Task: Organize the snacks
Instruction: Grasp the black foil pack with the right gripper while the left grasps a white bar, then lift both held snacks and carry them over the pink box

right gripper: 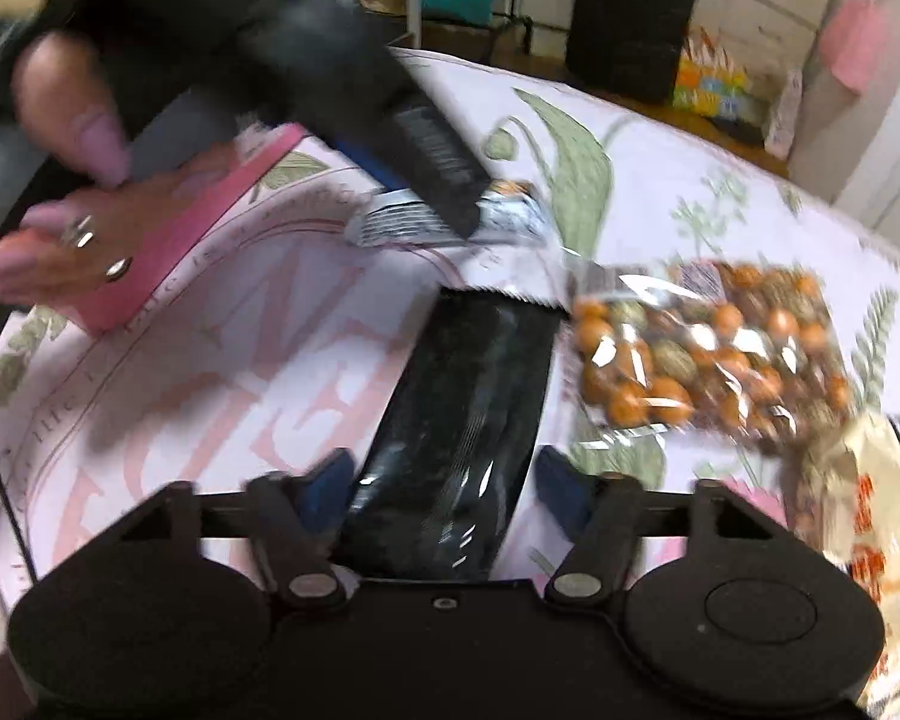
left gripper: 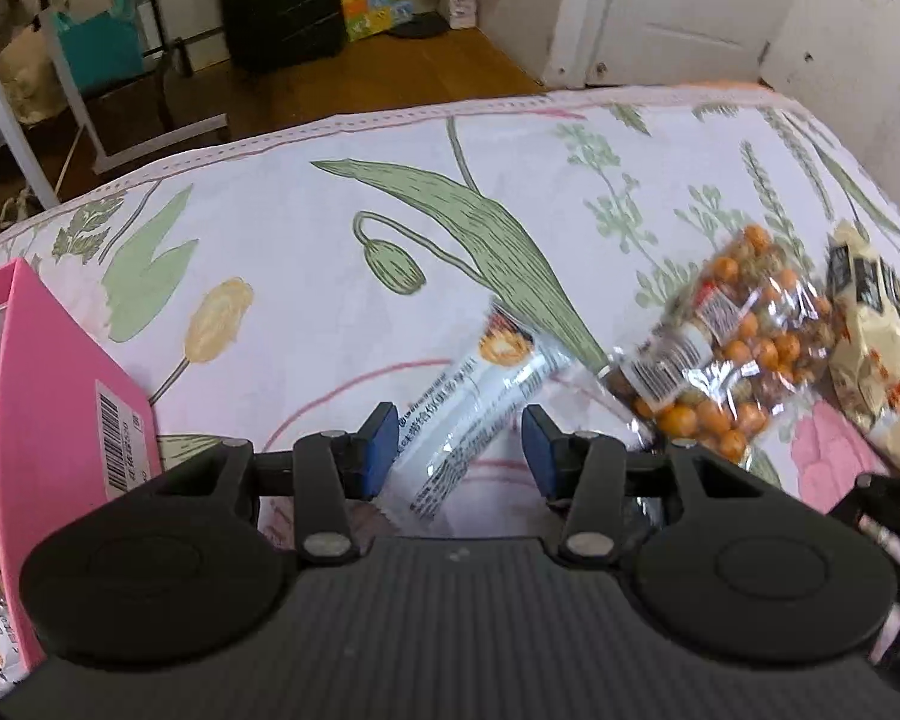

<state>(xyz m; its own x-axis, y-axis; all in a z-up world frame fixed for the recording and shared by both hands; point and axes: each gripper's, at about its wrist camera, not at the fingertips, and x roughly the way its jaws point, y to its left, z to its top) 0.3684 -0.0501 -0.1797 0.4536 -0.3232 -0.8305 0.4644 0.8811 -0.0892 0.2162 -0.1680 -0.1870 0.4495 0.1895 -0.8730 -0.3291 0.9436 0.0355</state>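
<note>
Snacks lie loose on the floral-printed cloth (left gripper: 342, 252) that covers the surface, all off to one side of the pink rectangular cardboard box (left gripper: 60, 372), which already has a few packets in it. Nearest the pink box is the slim silver-and-white foil wrapper (left gripper: 480, 414). My left jaws (left gripper: 459, 450) straddle its lower end, released: one blue pad sits against its edge and the other looks just clear of it. A little farther from the pink box lies the glossy black foil packet (right gripper: 468, 396), flat on the cloth. My right jaws (right gripper: 444, 486) stand on either side of it, also released, with a sliver of cloth showing beside one pad. Farther again from the pink box are the clear bag of orange and green coated nuts (right gripper: 708, 348) and, beyond that, the cream-coloured printed pouch (right gripper: 870, 528). I judge the step in hand to be a double pick, one packet per side. To do it well I would settle each pair of pads low, close to the cloth, and centre them across the packet's width before squeezing, since both foils are slick and a pinch on one edge would likely let the packet twist or slip. The black packet is wide, so I would expect it to buckle inward; a gentle close is enough. The clear bag's corner lies near both packets, so I would lift straight up before carrying anything toward the pink box.
</note>
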